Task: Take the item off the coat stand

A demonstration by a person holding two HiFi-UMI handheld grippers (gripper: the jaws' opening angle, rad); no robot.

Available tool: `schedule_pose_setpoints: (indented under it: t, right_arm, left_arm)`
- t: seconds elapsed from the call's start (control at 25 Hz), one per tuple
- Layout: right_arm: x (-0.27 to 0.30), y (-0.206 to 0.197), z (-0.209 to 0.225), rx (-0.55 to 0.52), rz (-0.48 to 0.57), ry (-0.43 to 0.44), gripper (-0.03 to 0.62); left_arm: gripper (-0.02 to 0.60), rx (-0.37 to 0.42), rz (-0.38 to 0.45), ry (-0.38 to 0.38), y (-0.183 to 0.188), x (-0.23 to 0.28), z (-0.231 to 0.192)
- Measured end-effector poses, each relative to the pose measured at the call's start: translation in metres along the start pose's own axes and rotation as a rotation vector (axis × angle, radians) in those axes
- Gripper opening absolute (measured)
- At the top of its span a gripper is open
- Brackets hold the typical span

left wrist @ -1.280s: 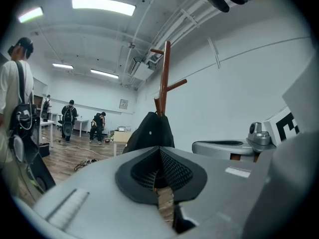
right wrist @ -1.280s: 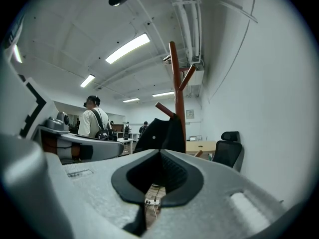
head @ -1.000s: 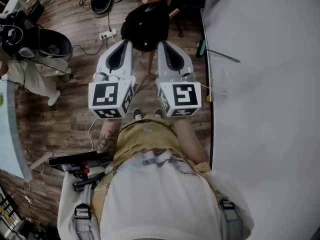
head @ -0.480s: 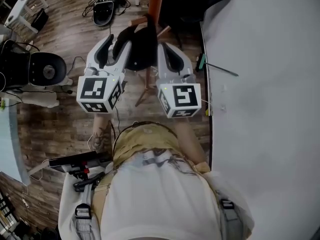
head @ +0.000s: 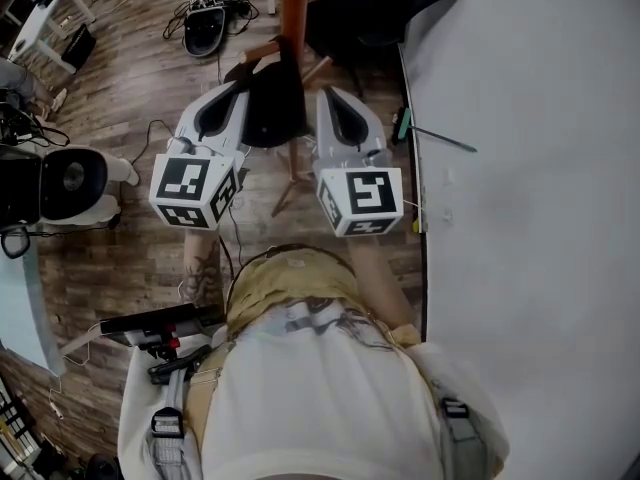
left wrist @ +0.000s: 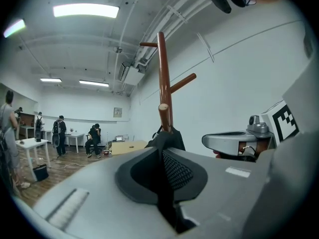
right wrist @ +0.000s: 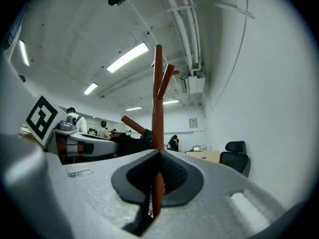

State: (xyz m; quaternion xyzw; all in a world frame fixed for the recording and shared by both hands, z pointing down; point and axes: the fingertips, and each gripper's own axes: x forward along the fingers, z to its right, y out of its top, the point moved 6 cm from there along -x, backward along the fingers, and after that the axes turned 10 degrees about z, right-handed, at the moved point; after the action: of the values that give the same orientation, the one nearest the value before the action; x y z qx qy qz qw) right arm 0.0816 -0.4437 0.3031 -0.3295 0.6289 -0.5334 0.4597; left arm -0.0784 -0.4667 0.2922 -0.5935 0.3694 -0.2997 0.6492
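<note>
Here, a black hat (head: pixel 272 103) hangs on a low peg (left wrist: pixel 163 114) of a brown wooden coat stand (head: pixel 295 8). The left gripper's (left wrist: pixel 162 152) fingers are clenched on its fabric, probably ready to lift it clear of the peg. The right gripper (right wrist: pixel 159 154) waits just beside the pole, fingers closed on nothing, likely kept free to steady things.

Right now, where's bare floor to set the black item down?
Bare wood floor lies between the coat stand and the round device. Crowded: cables beyond the stand, a wall hard right.
</note>
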Motion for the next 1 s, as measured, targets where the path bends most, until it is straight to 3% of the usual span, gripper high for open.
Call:
schedule_pose_setpoints:
  t: [0.4,0.76,1.0]
  right_arm:
    - [0.007,-0.001,0.013,0.014,0.000,-0.003,-0.002]
    - [0.012,-0.001,0.008,0.025,-0.012,0.029,-0.002]
    - [0.035,-0.007,0.008,0.027,-0.027,0.049,-0.002]
  left_arm:
    - [0.009,-0.012,0.071,0.019,0.032,-0.012,-0.003]
    - [0.009,-0.034,0.070,0.121,0.039,-0.039,-0.025]
    - [0.009,-0.029,0.005,0.219,0.024,-0.030,-0.049]
